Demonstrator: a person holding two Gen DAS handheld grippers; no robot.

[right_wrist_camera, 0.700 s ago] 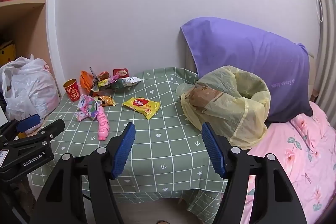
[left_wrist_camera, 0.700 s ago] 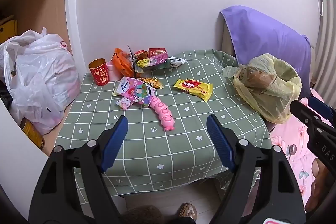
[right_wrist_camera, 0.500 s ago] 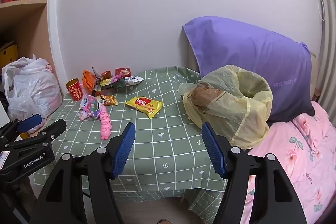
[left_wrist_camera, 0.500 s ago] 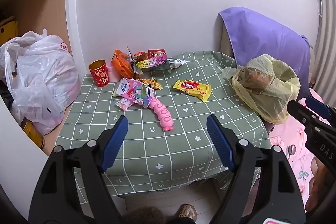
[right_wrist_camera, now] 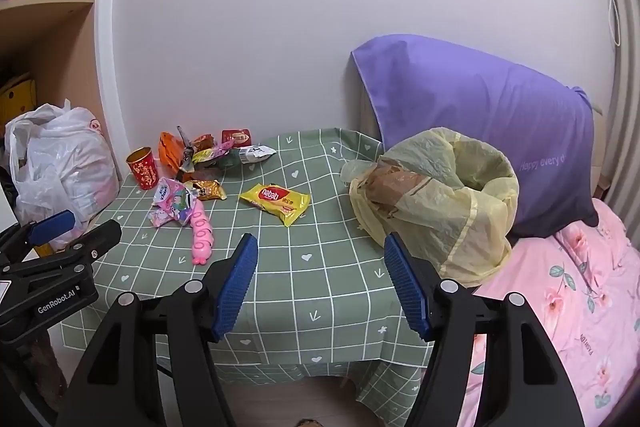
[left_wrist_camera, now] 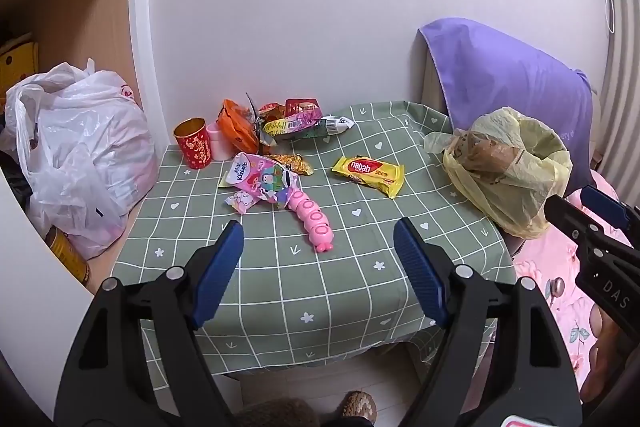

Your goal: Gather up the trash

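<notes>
- Since the earlier frames both views have eased back and up a touch; the clutter itself has not shifted, and the yellow bag sits slightly lower and further left in the left view.
- Left gripper [left_wrist_camera: 318, 239] hangs over the near edge of the tabletop [left_wrist_camera: 340, 291], jaws wide apart, nothing between them.
- Right gripper [right_wrist_camera: 320, 253] likewise, jaws spread and empty, just short of the yellow trash bag [right_wrist_camera: 448, 203].
- That bag stands open at the right end of the tabletop, against the purple pillow [right_wrist_camera: 480, 115].
- The trash is all out on the cloth: the nabati wafer pack [left_wrist_camera: 368, 173] mid-table, the pink Kleenex packet [left_wrist_camera: 260, 181], a gold wrapper [left_wrist_camera: 292, 163], and a heap of wrappers [left_wrist_camera: 280, 125] at the wall.
- A pink caterpillar toy [left_wrist_camera: 310, 217] and a red cup [left_wrist_camera: 193, 143] sit among it.
- By my reading, nothing is collected yet; every piece is left to do.
</notes>
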